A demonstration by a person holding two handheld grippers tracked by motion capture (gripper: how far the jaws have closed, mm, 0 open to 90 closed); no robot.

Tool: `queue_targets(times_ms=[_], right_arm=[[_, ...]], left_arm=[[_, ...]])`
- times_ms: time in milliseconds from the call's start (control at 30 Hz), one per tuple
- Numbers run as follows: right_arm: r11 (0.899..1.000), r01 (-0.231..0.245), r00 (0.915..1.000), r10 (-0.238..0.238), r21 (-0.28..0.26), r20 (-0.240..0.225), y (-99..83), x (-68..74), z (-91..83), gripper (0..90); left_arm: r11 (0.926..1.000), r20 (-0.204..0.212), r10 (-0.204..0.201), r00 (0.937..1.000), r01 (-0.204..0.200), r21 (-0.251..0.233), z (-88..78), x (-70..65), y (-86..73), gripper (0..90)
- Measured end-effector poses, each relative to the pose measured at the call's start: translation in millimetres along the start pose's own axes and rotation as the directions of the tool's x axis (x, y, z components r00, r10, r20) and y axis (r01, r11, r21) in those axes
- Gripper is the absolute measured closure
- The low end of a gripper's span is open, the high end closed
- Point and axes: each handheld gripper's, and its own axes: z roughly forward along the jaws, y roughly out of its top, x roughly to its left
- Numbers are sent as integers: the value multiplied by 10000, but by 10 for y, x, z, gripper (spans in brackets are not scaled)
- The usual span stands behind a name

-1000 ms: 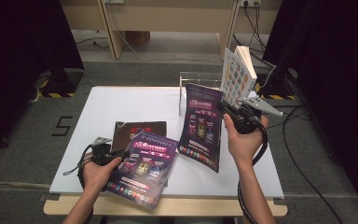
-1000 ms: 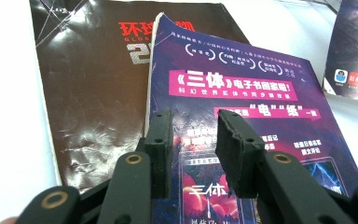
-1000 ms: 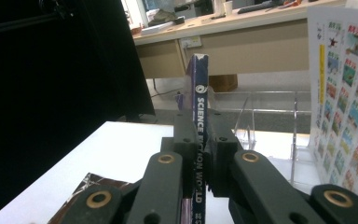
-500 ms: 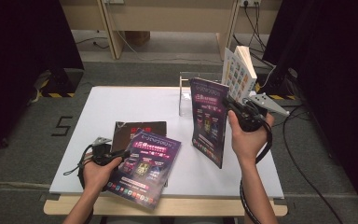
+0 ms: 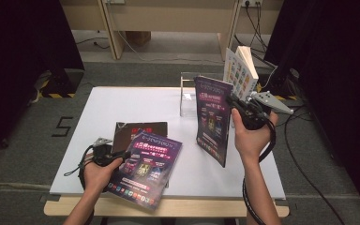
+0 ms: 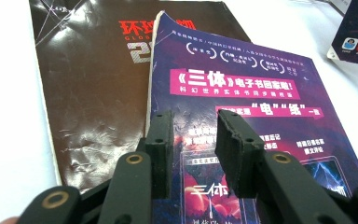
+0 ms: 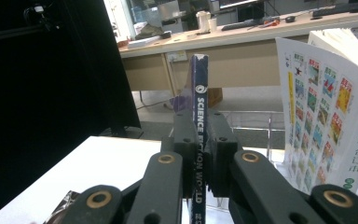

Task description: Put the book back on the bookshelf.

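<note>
While the right gripper (image 5: 234,104) clamps an upright magazine (image 5: 212,119) by its spine near the tabletop's (image 5: 136,101) far right corner, seemingly for shelving, the left gripper's (image 6: 193,140) jaws stand apart over another magazine (image 6: 242,107).

Fingers (image 7: 186,140) clamp the upright magazine (image 7: 199,116) by its spine.

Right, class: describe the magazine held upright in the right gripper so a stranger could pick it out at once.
Start at the white table and go to its right side, in front of the clear stand. There the right gripper grips a purple magazine by its spine. It is the one standing on edge; its purple twin and the dark magazine lie flat.
</note>
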Motion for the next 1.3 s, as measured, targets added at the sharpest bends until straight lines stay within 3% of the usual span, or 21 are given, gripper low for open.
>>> queue_targets(times_ms=[1300], right_arm=[[9986,126,9981,-95,-514,609,164,-87,82,849]], left_arm=[[9999,-54,-111,9999,110,-77,-10,26,-1,657]])
